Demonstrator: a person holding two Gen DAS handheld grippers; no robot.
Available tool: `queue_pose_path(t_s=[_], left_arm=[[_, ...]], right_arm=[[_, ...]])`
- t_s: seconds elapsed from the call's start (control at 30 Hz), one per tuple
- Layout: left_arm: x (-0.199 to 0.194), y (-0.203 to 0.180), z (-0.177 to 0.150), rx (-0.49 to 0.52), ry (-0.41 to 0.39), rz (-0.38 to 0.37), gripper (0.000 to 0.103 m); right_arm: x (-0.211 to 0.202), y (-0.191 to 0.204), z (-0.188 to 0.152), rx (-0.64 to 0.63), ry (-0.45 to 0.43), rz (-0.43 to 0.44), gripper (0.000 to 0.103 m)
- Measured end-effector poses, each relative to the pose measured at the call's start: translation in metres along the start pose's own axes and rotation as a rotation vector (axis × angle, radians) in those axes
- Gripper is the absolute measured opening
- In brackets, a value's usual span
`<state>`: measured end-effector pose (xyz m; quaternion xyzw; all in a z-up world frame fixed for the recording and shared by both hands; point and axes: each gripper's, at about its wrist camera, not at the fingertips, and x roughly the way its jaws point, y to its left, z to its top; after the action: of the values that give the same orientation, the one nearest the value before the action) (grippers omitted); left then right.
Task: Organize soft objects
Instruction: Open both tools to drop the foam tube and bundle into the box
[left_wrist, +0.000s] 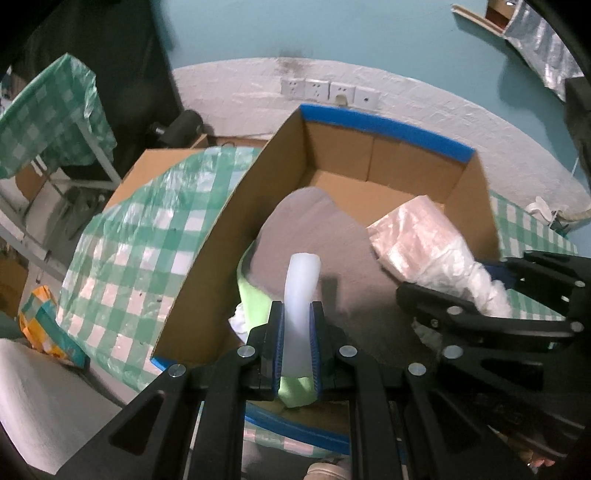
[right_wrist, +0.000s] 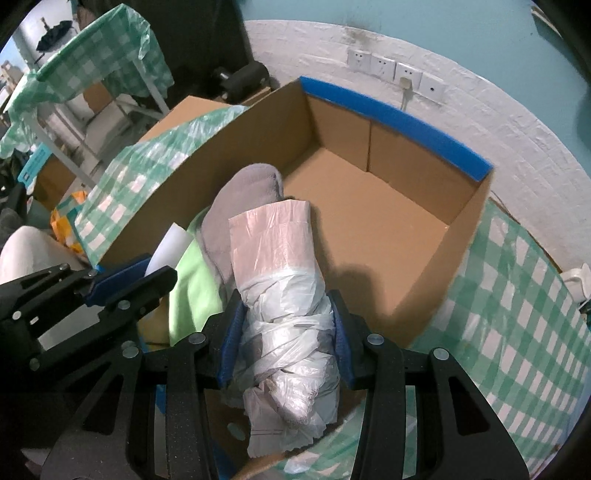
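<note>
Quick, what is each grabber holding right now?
Left gripper: closed on a white foam sheet.
Right gripper: closed on a roll of plastic bags, over the cardboard box.

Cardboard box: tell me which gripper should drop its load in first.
Right, probably. The right gripper holds its plastic bag bundle nearer the cardboard box's bare floor; the left gripper's white foam strip sits over the grey cloth.
</note>
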<state>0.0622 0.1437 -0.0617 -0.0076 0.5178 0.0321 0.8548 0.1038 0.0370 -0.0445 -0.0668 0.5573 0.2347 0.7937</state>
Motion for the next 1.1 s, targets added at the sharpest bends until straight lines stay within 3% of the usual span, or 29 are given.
queue_pose_path(t_s=[0.13, 0.2, 0.3, 0.37, 0.6, 1.1], left_arm=[[0.009, 0.005, -0.001, -0.021, 0.04, 0.017, 0.02], [0.007, 0.006, -0.001, -0.025, 0.039, 0.023, 0.034], [0.0, 0.008, 0.001, -0.038, 0.017, 0.035, 0.056], [-0.007, 0.009, 0.003, -0.043, 0.004, 0.041, 0.061], [-0.033, 0.003, 0.006, -0.021, -0.049, 0.052, 0.069], [-0.095, -0.021, 0.006, 0.026, -0.161, 0.03, 0.078]], right_arm=[[0.005, 0.0, 0.002, 0.014, 0.001, 0.001, 0.055], [0.004, -0.002, 0.002, 0.023, -0.006, -0.01, 0.067], [-0.001, -0.007, 0.004, 0.038, -0.036, -0.024, 0.068], [-0.004, -0.01, 0.005, 0.047, -0.045, -0.026, 0.068], [-0.033, -0.02, 0.003, 0.075, -0.126, -0.048, 0.068], [-0.102, -0.033, -0.014, 0.116, -0.239, -0.087, 0.068]])
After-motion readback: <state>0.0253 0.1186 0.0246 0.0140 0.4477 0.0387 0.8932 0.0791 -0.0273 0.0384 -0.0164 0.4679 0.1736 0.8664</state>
